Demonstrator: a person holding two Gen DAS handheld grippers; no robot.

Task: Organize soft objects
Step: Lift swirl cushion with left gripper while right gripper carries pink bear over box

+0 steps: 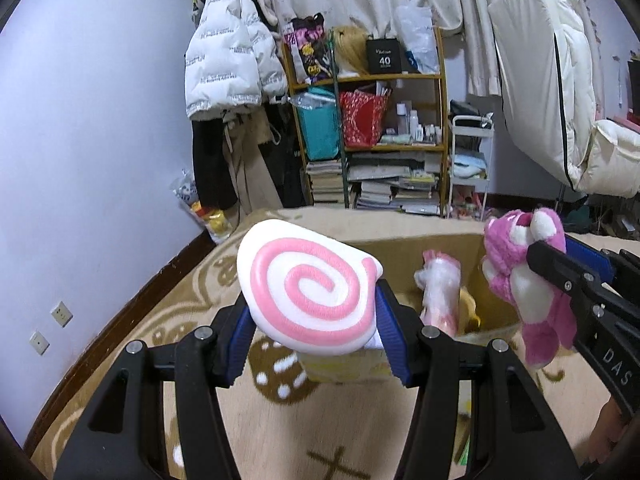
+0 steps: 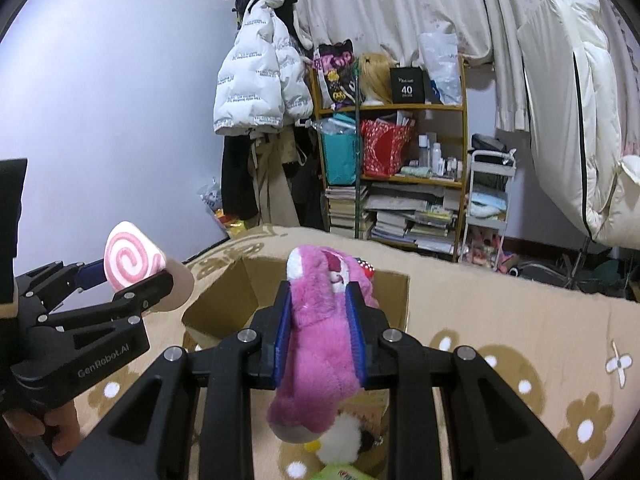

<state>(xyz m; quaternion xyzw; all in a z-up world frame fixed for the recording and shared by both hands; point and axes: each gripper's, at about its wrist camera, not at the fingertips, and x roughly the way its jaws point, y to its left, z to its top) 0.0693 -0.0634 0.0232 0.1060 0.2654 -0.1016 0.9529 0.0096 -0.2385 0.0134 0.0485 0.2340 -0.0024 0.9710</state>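
My left gripper [image 1: 314, 328] is shut on a white soft toy with a pink spiral [image 1: 306, 280] and holds it above the carpet, left of an open cardboard box [image 1: 404, 256]. It also shows at the left of the right wrist view [image 2: 128, 264]. My right gripper [image 2: 320, 320] is shut on a pink plush bear [image 2: 320, 340] and holds it over the box [image 2: 392, 292]. The bear also shows at the right of the left wrist view [image 1: 520, 272]. A pink and white plush [image 1: 438, 288] lies inside the box.
A beige flower-patterned carpet [image 2: 520, 320] covers the surface. Behind stand a wooden shelf with books and bags [image 1: 372, 132], a coat rack with a white jacket [image 1: 228, 60], a small white cart [image 1: 468, 160] and a white duvet [image 1: 560, 80]. More small toys [image 2: 344, 444] lie below my right gripper.
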